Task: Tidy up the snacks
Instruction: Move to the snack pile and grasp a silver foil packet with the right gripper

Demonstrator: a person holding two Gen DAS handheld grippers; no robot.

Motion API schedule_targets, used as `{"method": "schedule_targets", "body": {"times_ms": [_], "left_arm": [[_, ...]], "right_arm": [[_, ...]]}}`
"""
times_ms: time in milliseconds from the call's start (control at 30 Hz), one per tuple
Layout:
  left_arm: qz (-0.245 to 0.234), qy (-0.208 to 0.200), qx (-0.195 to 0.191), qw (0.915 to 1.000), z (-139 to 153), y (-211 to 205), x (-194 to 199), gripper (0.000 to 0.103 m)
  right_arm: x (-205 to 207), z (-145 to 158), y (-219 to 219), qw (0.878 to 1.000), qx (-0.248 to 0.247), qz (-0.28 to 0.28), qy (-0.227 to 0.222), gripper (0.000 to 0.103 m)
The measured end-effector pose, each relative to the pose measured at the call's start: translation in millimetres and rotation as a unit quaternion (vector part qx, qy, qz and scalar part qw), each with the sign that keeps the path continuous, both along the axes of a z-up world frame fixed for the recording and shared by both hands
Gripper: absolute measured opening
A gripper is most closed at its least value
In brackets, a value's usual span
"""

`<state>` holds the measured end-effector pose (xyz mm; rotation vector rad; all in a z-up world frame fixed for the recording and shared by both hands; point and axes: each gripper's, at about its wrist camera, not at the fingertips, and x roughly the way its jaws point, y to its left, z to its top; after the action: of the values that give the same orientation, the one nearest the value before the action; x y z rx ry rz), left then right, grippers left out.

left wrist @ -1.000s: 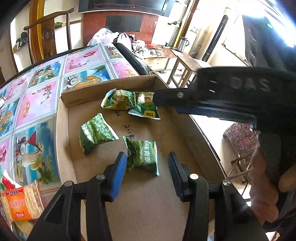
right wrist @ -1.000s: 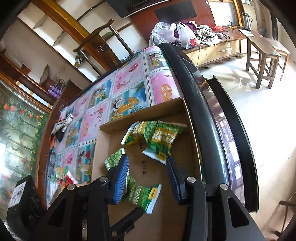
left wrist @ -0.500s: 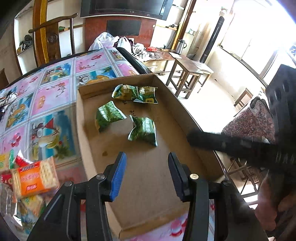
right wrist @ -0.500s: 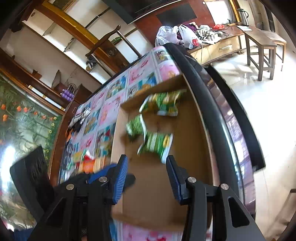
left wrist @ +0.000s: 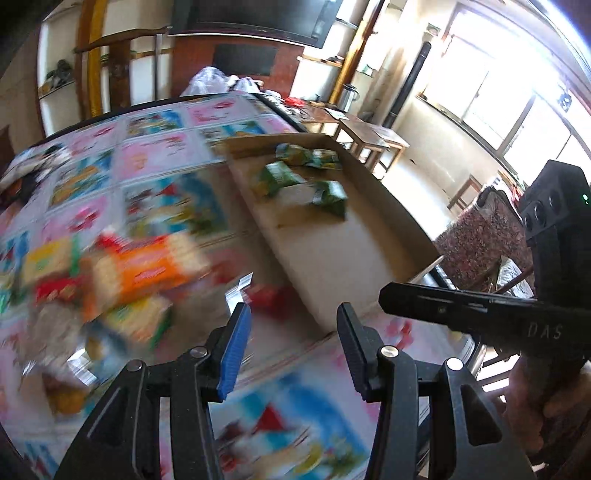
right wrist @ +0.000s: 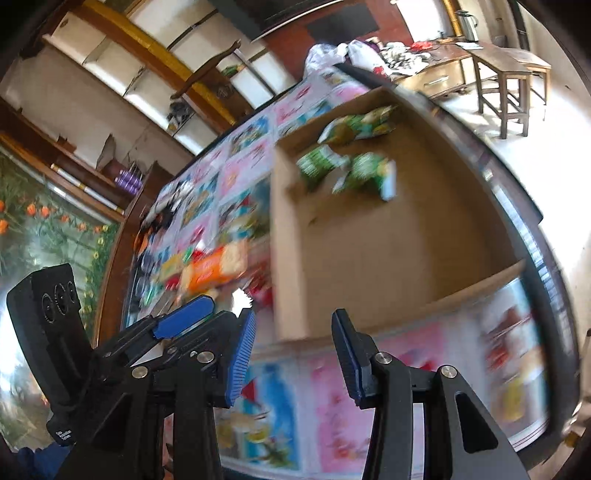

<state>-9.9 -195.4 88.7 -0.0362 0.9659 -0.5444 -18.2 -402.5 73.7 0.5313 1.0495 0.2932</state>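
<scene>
While both grippers, left (left wrist: 291,347) and right (right wrist: 293,354), are hanging spread and empty, green packets (left wrist: 328,194) are lying inside the box (left wrist: 388,218).

We saw daylight flooding through blown-out windows (left wrist: 517,110), heavy motion blur smearing the tablecloth (left wrist: 147,184) and snacks (left wrist: 147,266), and fisheye bending darkening both views' edges.

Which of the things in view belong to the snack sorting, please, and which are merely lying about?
Job: cardboard tray; green snack packets inside it; orange cracker pack and other loose snacks on the table.

Lying about: wooden chair; stool; plastic bags; kettle.
</scene>
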Motion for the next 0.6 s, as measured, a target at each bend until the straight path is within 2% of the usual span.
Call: {"method": "schedule_targets", "body": {"times_ms": [200, 300, 367, 433, 533, 600], "left_arm": [[0.056, -0.009, 0.010, 0.9983, -4.0, 89.4, -28.4, 0.053], [0.102, -0.005, 0.011, 0.9948, -8.9, 137.6, -40.3, 0.053], [0.137, 0.005, 0.006, 0.9905, -14.5, 171.2, -46.4, 0.053], [0.167, 0.010, 0.004, 0.9859, -17.7, 196.7, -52.7, 0.053], [0.206, 0.011, 0.000, 0.9786, -19.4, 233.2, -63.4, 0.053], [0.225, 0.010, -0.002, 0.9742, -19.3, 252.9, -70.7, 0.053]], "right_arm": [[3.9, 3.5, 72.2, 0.999, 0.005, 0.050, 0.002, 0.056], [15.4, 4.8, 114.2, 0.996, 0.014, 0.087, 0.008, 0.064], [25.2, 5.9, 143.3, 0.994, 0.020, 0.110, 0.010, 0.073], [39.6, 4.5, 173.4, 0.991, 0.024, 0.132, 0.015, 0.077], [67.2, -6.9, 212.1, 0.988, 0.043, 0.143, 0.040, 0.086], [85.5, -20.6, 237.1, 0.988, 0.014, 0.139, 0.073, 0.086]]}}
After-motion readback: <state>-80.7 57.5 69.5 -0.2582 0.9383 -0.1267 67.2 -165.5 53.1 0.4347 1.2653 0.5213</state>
